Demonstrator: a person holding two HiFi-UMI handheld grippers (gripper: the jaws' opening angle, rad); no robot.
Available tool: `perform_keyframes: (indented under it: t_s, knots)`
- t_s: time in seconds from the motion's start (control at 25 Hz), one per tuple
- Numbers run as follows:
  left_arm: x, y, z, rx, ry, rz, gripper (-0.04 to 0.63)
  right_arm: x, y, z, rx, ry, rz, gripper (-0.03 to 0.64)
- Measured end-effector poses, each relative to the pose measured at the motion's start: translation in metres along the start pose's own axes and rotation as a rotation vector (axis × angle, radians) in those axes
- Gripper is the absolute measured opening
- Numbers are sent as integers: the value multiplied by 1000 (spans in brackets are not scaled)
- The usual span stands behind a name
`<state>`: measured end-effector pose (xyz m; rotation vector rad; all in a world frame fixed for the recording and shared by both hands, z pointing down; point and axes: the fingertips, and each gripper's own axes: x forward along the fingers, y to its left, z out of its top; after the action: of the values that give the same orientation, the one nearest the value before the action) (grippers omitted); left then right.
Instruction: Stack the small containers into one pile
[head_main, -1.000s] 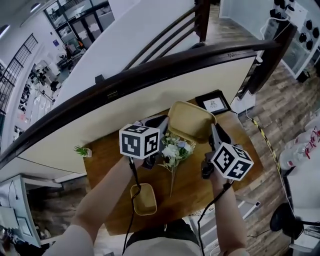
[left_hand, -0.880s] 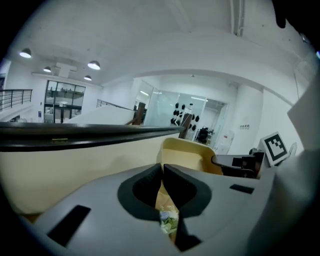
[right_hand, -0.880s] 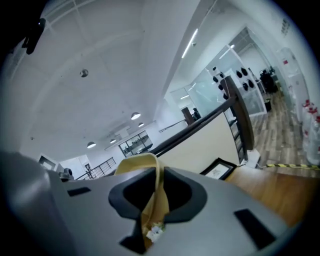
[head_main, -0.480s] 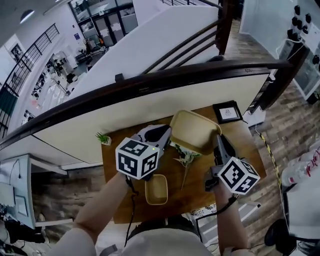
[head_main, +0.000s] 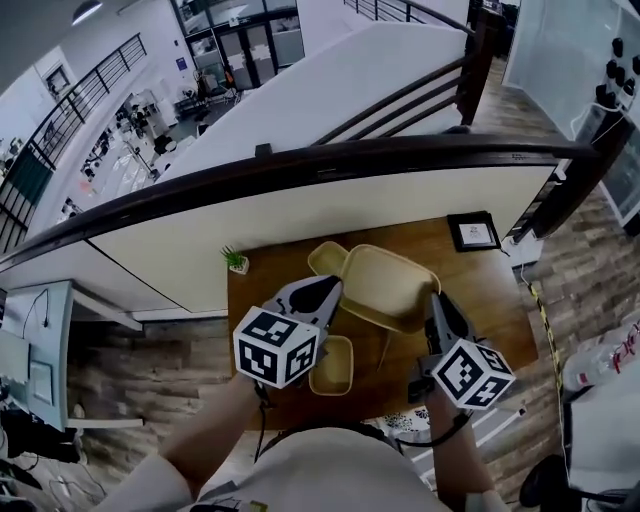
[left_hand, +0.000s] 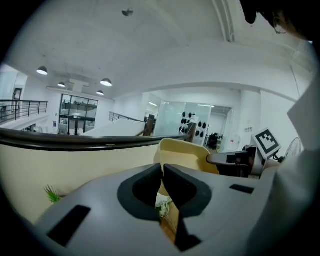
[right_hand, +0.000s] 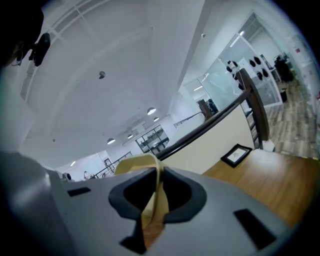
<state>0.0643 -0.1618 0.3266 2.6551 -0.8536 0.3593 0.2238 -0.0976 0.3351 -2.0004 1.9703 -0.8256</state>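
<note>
Overhead, left tongs (head_main: 333, 287) and right tongs (head_main: 438, 302) each clamped on one big tray (head_main: 385, 285), two small containers (head_main: 333, 366) (head_main: 322, 258) beneath.

Grey left hand-held gripper (head_main: 333, 287) with black pads (left_hand: 145, 187), matching right hand-held gripper (head_main: 438, 302), each carried a black-and-white marker cube (head_main: 277, 347), black cables (head_main: 263, 410) trailed, pale top (head_main: 300, 470) worn.

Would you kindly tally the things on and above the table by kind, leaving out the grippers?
Large container: 1
Small containers: 2
Flower bunch: 1
Potted plant: 1
Picture frame: 1
Total: 6
</note>
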Motion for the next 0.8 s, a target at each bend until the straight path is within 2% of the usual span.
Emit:
perform_keyframes:
  t_s: [0.24,0.36,0.52,0.8]
  knots:
    - [-21,22,-4,-38,-19,38,20,11,20,-21,9,48,21,49]
    - [-23,35,-10,-43,-4,50,20,16,23,-40,64,85,10,52]
    - [-17,49,-34,-53,45,51,20,18,11,-87,221,162,-57,55]
    - [-1,66,-99,-105,174,6,20,5,-6,-176,351,277,-207,63]
